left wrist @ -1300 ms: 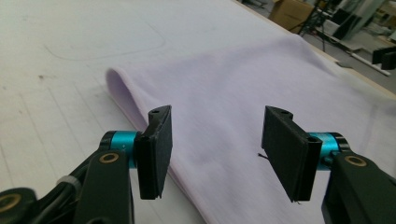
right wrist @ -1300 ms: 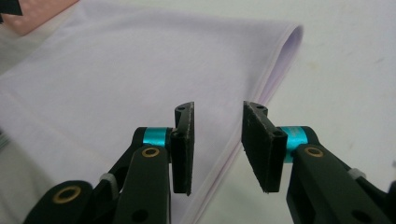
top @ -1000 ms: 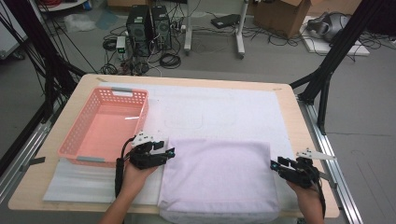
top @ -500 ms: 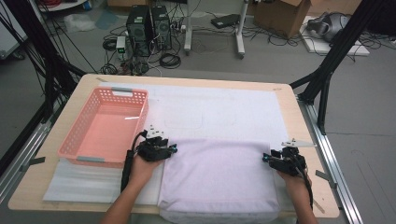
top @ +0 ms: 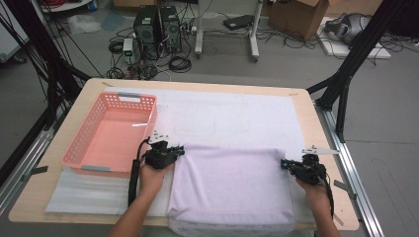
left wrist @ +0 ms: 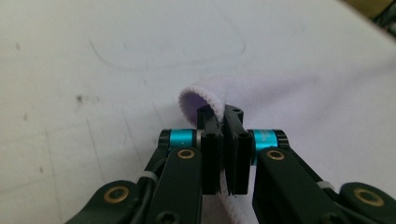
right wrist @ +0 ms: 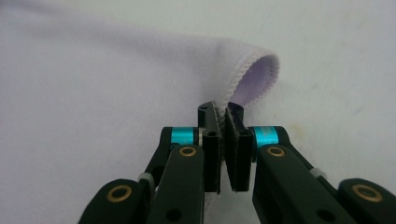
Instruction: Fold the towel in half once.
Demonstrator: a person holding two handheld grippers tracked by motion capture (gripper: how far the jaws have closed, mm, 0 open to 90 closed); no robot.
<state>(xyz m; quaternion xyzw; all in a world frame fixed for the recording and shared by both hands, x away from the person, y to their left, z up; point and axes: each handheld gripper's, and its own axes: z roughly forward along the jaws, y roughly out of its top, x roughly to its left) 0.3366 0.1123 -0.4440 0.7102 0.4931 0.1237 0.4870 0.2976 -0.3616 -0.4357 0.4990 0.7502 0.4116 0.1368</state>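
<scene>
The left gripper (top: pixel 174 152) has just been closing and now pinches the far-left corner of the lilac towel (top: pixel 230 185); in the left gripper view its jaws stand together with the stitched hem (left wrist: pixel 212 100) curling up between them. At nine o'clock of that hand sits the pink plastic basket (top: pixel 88 140), bare inside, its near rim just beside the person's left hand (top: pixel 150 175).

The towel lies folded flat across the near middle of the white table cover (top: pixel 232 116), its front fold hanging a little over the table's six o'clock edge.

At the towel's three o'clock, the right gripper (top: pixel 289 164) has likewise just been closing and is clamped on the far-right corner, the overlocked edge (right wrist: pixel 238 74) looping out past the jaws in the right gripper view.

The cloth looks light, soft and limp: it should sag in the middle when raised and drag on the cover, so both corners want lifting together and kept taut. The hemmed corners are the soundest hold, thicker than the plain pile; a shallow bite there could slip out.
</scene>
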